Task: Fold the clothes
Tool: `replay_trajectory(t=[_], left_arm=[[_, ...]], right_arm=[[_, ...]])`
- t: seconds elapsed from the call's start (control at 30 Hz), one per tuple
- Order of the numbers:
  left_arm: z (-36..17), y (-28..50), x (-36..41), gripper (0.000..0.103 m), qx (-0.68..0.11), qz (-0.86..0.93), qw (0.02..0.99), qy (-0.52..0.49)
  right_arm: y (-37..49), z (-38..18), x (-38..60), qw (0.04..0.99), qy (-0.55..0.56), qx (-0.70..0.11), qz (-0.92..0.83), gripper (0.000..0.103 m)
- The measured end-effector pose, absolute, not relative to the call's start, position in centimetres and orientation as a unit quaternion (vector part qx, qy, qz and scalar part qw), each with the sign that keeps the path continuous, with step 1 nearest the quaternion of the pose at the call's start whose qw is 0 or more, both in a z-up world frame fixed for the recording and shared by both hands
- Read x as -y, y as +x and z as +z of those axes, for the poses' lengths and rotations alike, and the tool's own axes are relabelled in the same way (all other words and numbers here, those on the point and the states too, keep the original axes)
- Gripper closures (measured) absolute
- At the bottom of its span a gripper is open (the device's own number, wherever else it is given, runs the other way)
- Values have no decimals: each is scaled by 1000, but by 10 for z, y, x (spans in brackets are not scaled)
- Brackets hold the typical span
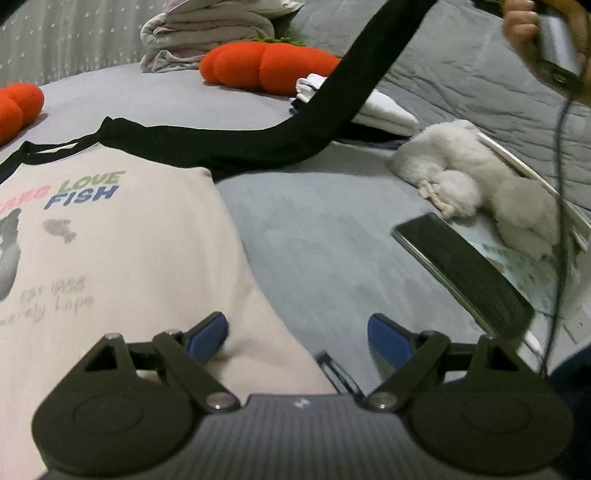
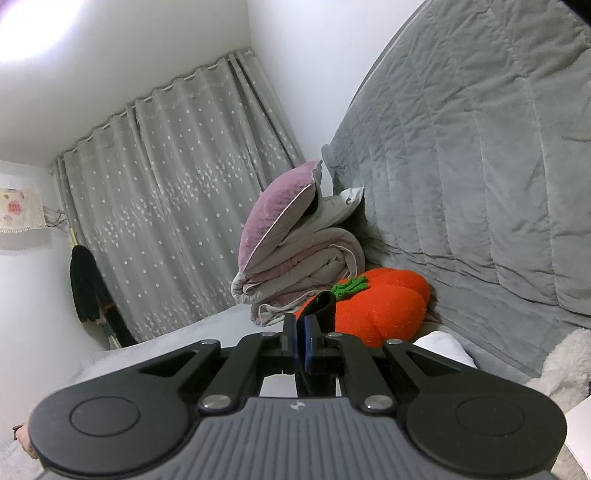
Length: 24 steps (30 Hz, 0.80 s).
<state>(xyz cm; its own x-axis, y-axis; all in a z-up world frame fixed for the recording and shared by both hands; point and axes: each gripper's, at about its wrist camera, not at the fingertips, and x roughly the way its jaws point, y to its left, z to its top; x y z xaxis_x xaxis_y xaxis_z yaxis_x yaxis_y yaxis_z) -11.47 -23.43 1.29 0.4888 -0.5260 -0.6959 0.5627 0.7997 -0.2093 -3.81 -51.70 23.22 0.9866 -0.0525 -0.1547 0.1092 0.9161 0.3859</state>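
One black sleeve (image 2: pixel 325 306) in right tongs (image 2: pixel 303 345); left tongs (image 1: pixel 297 338) agape.

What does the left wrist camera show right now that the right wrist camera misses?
Only the left wrist view shows the shirt body flat on the bed, its black sleeve lifted up toward the person's hand, the open left gripper over the shirt's edge, a phone and a grey plush toy. Only the right wrist view shows the right gripper shut on the sleeve's black cuff, the curtain and a purple pillow. Both show the orange plush and folded blanket.
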Motion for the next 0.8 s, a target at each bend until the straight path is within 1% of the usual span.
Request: replay_trajectory(t=[0.23, 0.43, 0.57, 0.8], left_arm=[[18, -132, 229, 15, -391, -326, 861, 15], [21, -108, 208, 15, -418, -340, 838, -81], [21, -111, 212, 16, -407, -341, 846, -42], [42, -87, 195, 16, -386, -323, 863, -44]], right_arm=[[-39, 234, 511, 977, 195, -71, -36, 96], [-40, 234, 508, 978, 192, -70, -39, 96], [-40, 234, 505, 979, 189, -71, -40, 96], [-36, 238, 488, 981, 178, -73, -28, 96]])
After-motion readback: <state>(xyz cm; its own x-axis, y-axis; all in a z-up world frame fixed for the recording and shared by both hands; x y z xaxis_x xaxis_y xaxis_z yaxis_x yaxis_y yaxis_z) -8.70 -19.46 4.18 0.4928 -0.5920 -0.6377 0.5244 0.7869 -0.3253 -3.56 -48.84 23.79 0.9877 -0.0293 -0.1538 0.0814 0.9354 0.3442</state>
